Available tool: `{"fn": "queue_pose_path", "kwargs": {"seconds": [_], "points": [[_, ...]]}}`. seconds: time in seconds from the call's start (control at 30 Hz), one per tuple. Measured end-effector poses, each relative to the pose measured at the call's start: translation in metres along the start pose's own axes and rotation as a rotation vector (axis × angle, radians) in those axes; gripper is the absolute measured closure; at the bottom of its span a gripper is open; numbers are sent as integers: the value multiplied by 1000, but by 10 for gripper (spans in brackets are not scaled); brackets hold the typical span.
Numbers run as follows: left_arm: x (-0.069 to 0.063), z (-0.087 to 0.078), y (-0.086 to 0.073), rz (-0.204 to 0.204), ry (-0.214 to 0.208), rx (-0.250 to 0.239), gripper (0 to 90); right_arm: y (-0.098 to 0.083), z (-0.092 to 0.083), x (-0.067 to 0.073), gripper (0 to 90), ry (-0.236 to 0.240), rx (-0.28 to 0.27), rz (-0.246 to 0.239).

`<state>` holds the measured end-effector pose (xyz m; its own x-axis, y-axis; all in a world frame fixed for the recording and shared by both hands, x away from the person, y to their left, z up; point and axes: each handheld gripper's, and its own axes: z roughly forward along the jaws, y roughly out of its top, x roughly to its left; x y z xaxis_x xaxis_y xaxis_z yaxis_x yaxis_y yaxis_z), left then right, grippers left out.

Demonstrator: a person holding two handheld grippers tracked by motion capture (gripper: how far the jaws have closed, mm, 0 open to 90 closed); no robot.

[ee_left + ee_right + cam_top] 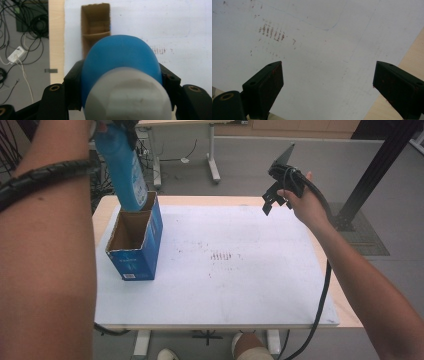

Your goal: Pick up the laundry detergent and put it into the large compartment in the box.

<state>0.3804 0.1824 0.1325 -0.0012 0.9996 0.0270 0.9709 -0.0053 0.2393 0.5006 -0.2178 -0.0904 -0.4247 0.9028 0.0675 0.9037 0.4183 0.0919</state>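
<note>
Left gripper [120, 82] jaws clamp blue bottle [120, 57] at upper body, just below grey cap [127, 97]; bottle bottom at mouth of open blue carton [136, 240], on left side of white board [240, 285]. Right gripper [327, 87] jaws wide, holding nothing, above board

Judgement: bottle is smooth rigid plastic, probably slippery, maybe heavy if full; grip on 2 flat sides near shoulder is good. Colour is blue, with white label print
</note>
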Motion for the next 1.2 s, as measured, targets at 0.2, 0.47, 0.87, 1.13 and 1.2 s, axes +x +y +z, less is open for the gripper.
{"fn": "queue_pose_path", "kwargs": {"seconds": [0.2,0.47,0.87,1.13,1.2], "points": [[21,-5,1,-54,11,-9,379,3,2,0,94,-1,10,-1],[42,2,4,-100,22,-8,378,5,4,-2,94,0,14,1],[57,29,5,-124,18,12,378,4,3,-2,94,4,16,4],[65,51,7,-131,7,37,378,3,3,-2,94,5,17,4],[66,57,7,-132,6,43,378,3,4,-3,94,4,17,7]]}}
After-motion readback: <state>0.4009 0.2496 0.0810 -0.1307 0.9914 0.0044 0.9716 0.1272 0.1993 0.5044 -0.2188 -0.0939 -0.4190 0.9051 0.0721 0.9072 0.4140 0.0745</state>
